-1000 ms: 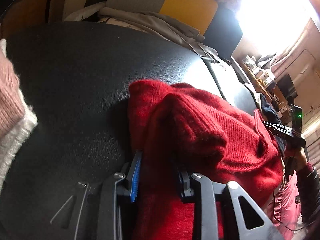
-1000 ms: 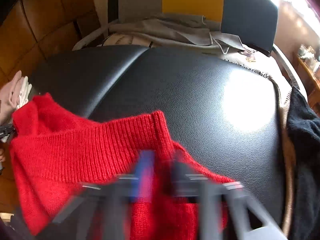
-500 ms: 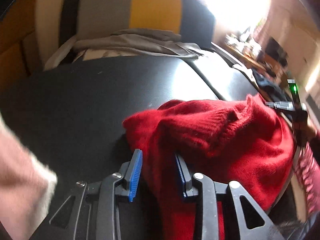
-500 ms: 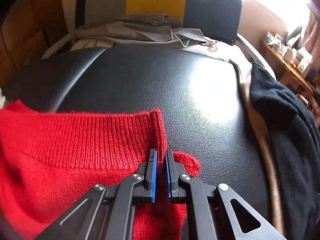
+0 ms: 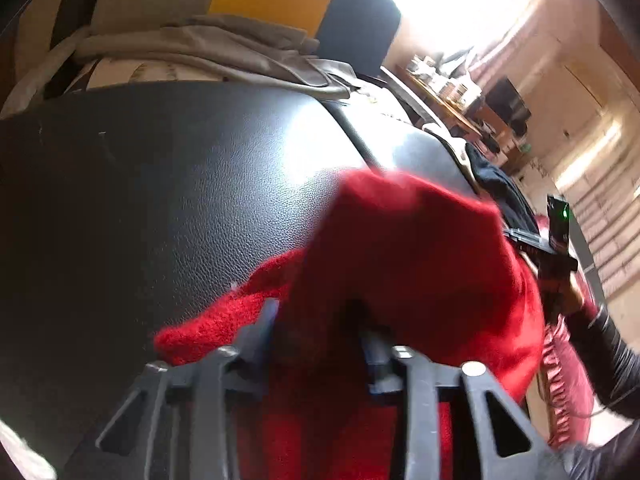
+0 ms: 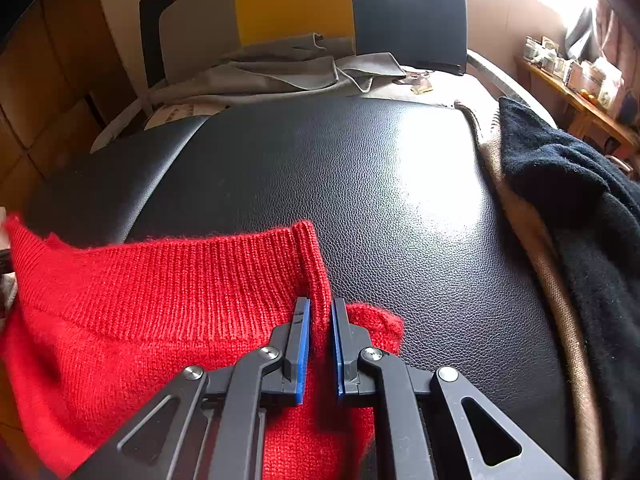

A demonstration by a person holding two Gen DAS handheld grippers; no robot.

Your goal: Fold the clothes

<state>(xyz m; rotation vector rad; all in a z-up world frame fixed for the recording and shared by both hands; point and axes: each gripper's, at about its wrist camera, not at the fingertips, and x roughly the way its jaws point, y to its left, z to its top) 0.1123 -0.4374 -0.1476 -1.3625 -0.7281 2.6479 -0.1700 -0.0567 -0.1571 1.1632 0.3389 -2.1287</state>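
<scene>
Right gripper [image 6: 319, 328]: clamped on the sweater [image 6: 160, 300] hem.
Left gripper [image 5: 316, 336]: sweater bunched between the jaws; grip cannot be told, blurred.
Risk: hem may be slipped if pulled unevenly.

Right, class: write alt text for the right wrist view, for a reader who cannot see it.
The right tongs pinch the ribbed edge of a red sweater lying on a black leather surface. A black garment lies to the right, and grey cloth is heaped behind.

Red knit sweater [image 6: 152, 304], bunched, ribbed hem upright, on black leather cushion [image 6: 360, 184].
</scene>
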